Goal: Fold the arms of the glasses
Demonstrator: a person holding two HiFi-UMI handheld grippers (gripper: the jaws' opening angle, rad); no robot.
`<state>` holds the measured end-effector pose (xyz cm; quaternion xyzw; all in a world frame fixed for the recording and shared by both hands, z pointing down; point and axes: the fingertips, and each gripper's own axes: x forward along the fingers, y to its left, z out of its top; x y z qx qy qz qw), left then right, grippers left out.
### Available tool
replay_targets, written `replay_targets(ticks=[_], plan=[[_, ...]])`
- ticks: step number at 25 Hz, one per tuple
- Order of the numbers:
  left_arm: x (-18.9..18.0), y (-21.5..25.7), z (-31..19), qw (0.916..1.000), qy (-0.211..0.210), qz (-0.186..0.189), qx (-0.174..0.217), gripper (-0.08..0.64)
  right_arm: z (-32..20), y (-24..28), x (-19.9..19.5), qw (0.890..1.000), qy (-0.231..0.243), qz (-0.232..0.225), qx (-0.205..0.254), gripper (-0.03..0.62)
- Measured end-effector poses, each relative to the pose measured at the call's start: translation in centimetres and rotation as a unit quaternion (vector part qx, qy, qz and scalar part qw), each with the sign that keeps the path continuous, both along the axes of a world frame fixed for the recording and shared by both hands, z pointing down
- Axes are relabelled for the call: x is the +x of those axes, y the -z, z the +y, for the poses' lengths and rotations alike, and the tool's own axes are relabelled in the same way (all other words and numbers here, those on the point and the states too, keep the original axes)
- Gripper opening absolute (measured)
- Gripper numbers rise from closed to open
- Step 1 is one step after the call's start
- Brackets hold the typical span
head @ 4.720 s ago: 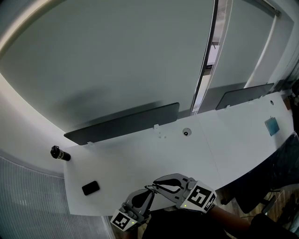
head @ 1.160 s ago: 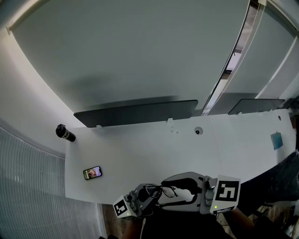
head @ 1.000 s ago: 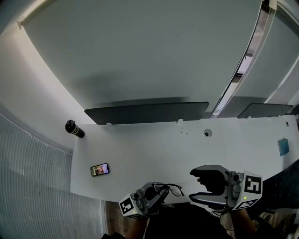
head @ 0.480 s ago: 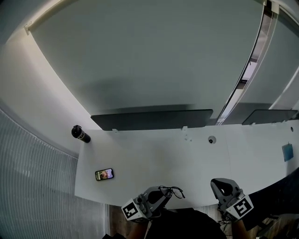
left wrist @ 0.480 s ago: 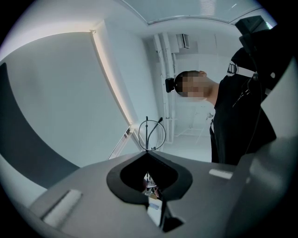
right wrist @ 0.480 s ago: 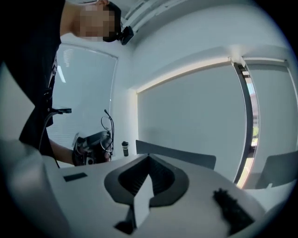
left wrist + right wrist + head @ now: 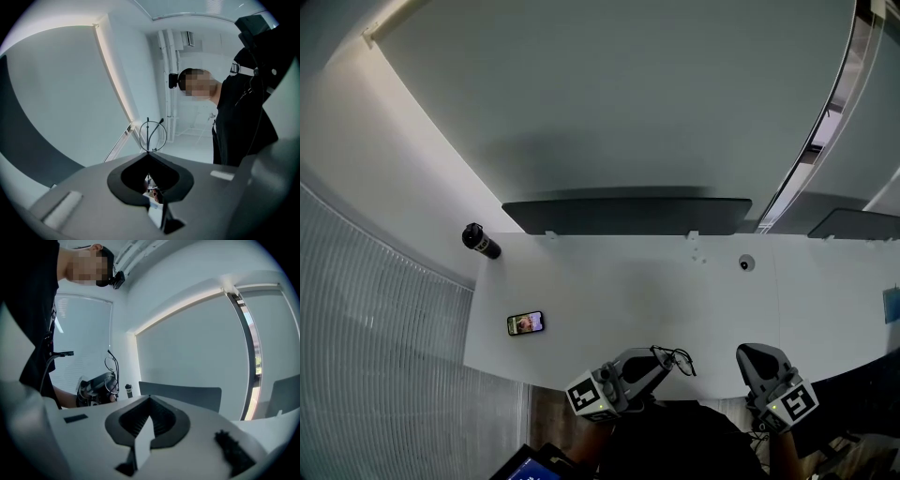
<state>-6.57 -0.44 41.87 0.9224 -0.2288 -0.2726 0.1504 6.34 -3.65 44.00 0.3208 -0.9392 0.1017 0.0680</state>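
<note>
over the near edge of the table (image 7: 628, 291) i'm pinching the glasses (image 7: 677, 358) in the left gripper (image 7: 654, 362) to steady them; the right gripper (image 7: 754, 356) is waiting, pressed together, empty.

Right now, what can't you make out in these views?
- Whether the glasses arms are folded: tiny in the head view, edge-on in the left gripper view, far off in the right gripper view.
- Which part of the frame the left tool pinches: hidden by its own tips.
- What is on the phone screen: too small in the head view.
- What the blue thing is: cut off by the head view's right edge.
</note>
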Motion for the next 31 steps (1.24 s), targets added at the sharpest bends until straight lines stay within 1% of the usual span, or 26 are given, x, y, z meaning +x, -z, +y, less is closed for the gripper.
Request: replay_targets(ticks=[3, 6, 9, 11, 17, 21, 31], plan=[[-0.1, -0.1, -0.2, 1.0000, 0.005, -0.001, -0.002, 0.011, -0.4, -0.2, -0.2, 1.000, 0.005, 0.001, 0.003, 0.006], [-0.2, -0.1, -0.3, 1.0000, 0.007, -0.002, -0.006, 0.011, -0.7, -0.1, -0.5, 1.000, 0.011, 0.012, 0.004, 0.006], [-0.2, -0.3, -0.6, 0.9999, 0.008, -0.003, -0.008, 0.011, -1.1, 0.0, -0.9, 1.000, 0.012, 0.017, 0.013, 0.006], [0.1, -0.3, -0.7, 0.9999, 0.008, -0.002, -0.007, 0.011, -1.2, 0.0, -1.1, 1.000, 0.012, 0.020, 0.011, 0.006], [1.0, -0.5, -0.6, 1.0000, 0.002, 0.002, -0.010, 0.011, -0.8, -1.4, -0.3, 0.999, 0.017, 0.040, 0.011, 0.006], [1.1, -0.5, -0.6, 0.9999, 0.000, 0.002, -0.010, 0.011, -0.9, -1.0, -0.6, 0.999, 0.020, 0.034, 0.009, 0.006], [1.2, -0.9, -0.4, 0.9998, 0.009, -0.002, -0.015, 0.011, -0.7, -2.1, 0.0, 0.999, 0.027, 0.038, -0.002, 0.006]])
